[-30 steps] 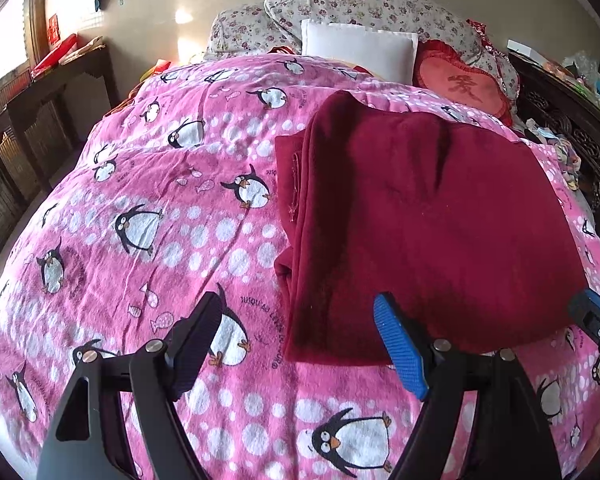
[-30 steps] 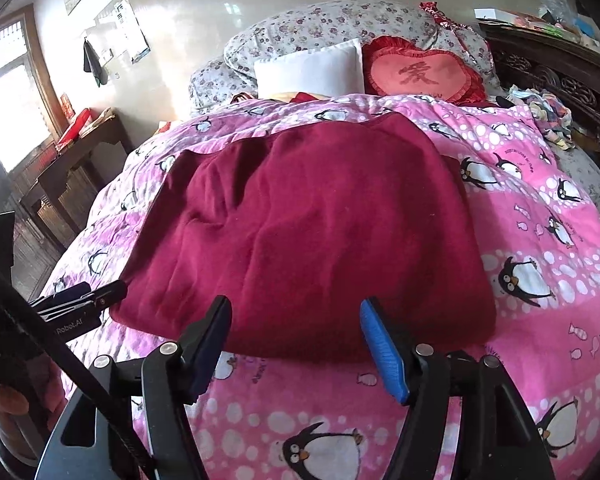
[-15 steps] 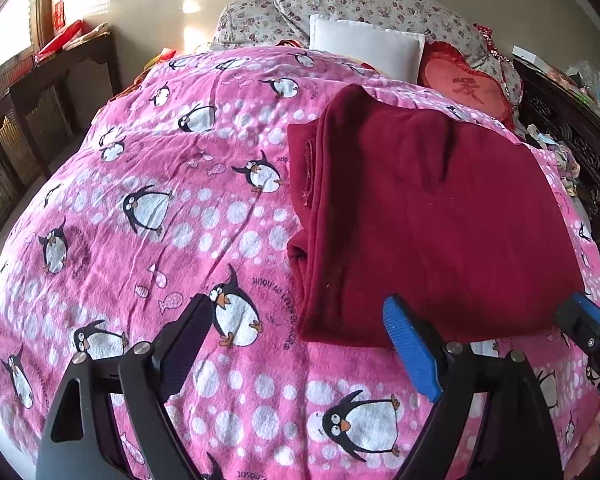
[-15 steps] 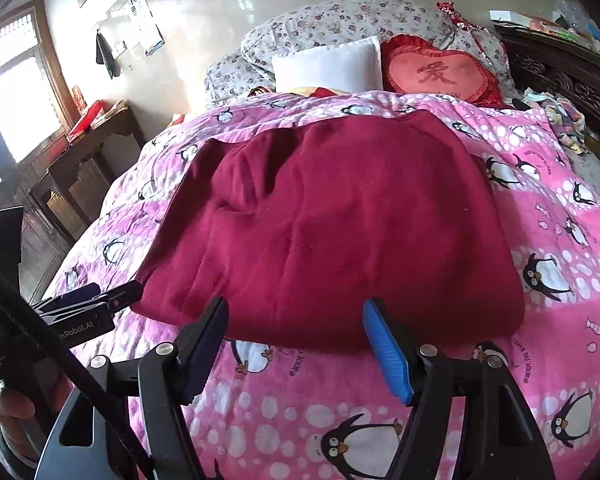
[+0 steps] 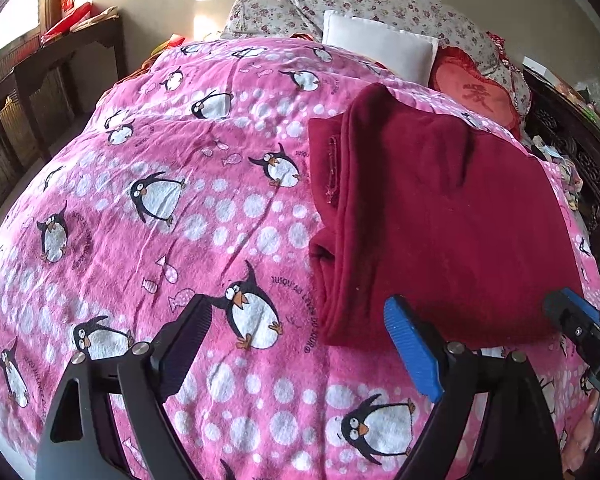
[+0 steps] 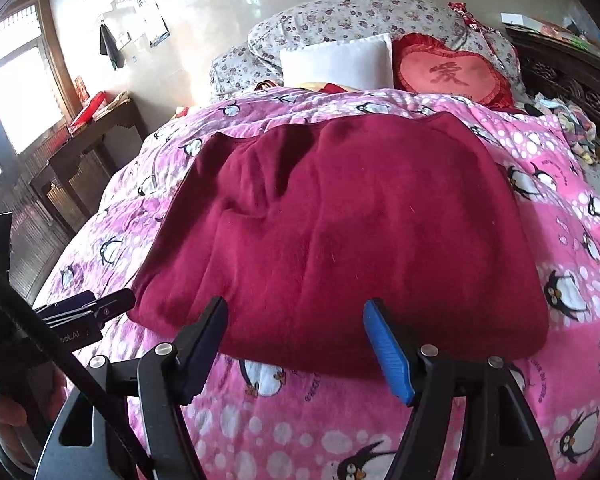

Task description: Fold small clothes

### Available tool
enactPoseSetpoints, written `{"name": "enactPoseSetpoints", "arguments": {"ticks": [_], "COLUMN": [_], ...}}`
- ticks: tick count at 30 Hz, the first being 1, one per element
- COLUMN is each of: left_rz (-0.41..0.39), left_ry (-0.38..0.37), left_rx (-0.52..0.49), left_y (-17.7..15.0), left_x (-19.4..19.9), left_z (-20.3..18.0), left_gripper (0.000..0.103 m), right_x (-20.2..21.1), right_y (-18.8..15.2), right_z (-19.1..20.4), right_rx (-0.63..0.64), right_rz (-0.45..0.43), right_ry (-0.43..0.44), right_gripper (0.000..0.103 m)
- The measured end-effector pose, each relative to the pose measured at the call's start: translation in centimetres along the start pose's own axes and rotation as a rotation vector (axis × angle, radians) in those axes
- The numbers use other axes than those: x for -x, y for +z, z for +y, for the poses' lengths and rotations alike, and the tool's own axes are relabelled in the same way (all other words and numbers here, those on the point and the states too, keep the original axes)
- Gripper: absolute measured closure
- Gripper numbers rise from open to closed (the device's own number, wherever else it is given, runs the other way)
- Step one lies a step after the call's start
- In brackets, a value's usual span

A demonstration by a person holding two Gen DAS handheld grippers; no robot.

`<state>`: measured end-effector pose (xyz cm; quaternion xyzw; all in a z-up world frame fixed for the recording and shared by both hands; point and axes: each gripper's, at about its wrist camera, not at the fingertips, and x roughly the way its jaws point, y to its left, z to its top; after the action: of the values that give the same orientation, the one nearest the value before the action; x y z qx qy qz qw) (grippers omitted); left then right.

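Lying flat on the pink penguin blanket [image 5: 148, 216] is the red top [image 6: 340, 232], partly folded. Both claws, left claw [image 5: 298, 346] and right claw [image 6: 296, 340], are hanging open and empty near its front edge, probably getting ready to pinch it for another fold.

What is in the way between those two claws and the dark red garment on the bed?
Nothing visible. The right gripper hangs open just before the red garment's near edge; the left gripper is open at its near left corner. Only bare penguin blanket lies between.

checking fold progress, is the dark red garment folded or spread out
Folded: the dark red garment lies as a compact rectangle with stacked layers along its left edge, on the penguin blanket.
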<state>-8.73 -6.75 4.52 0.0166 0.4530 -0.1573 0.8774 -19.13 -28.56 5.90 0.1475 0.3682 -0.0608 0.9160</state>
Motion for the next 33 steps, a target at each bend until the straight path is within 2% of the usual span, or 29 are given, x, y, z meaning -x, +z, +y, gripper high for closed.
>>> {"name": "enactPoseSetpoints", "arguments": {"ticks": [14,19,23,26,29,33], "left_rz": [0.028,0.036,0.047,0.042,0.041,0.047], "left_ry": [0.015,0.001,-0.018,-0.016,-0.018,-0.027], "left_rx": [0.000,0.015,0.042,0.037,0.032,0.044], "left_y": [1.3,1.5,1.4,1.3,1.3,1.2], "left_x": [-3.0,-3.8,-4.2,-3.9,-3.7,-3.8], "left_z": [0.4,0.8,1.3,1.3,1.2,1.5], "left_gripper": [0.016,0.011,0.010,0.010,0.010,0.010], "right_x": [-4.6,-7.1,-7.0,-6.0,-5.5,-6.0], "right_y": [3.2,2.4,2.0,2.6,3.4,4.2], "right_z": [1.7,2.5,3.4,3.6,4.2,4.0], "right_rx": [0.057,0.084,0.135,0.124,0.145,0.138], "right_rz": [0.027,0.089,0.106,0.079,0.042,0.036], "right_ry": [0.023,0.037,0.024,0.041,0.017,-0.017], "right_gripper": [0.028,0.028,0.027,0.027,0.027,0.028]}}
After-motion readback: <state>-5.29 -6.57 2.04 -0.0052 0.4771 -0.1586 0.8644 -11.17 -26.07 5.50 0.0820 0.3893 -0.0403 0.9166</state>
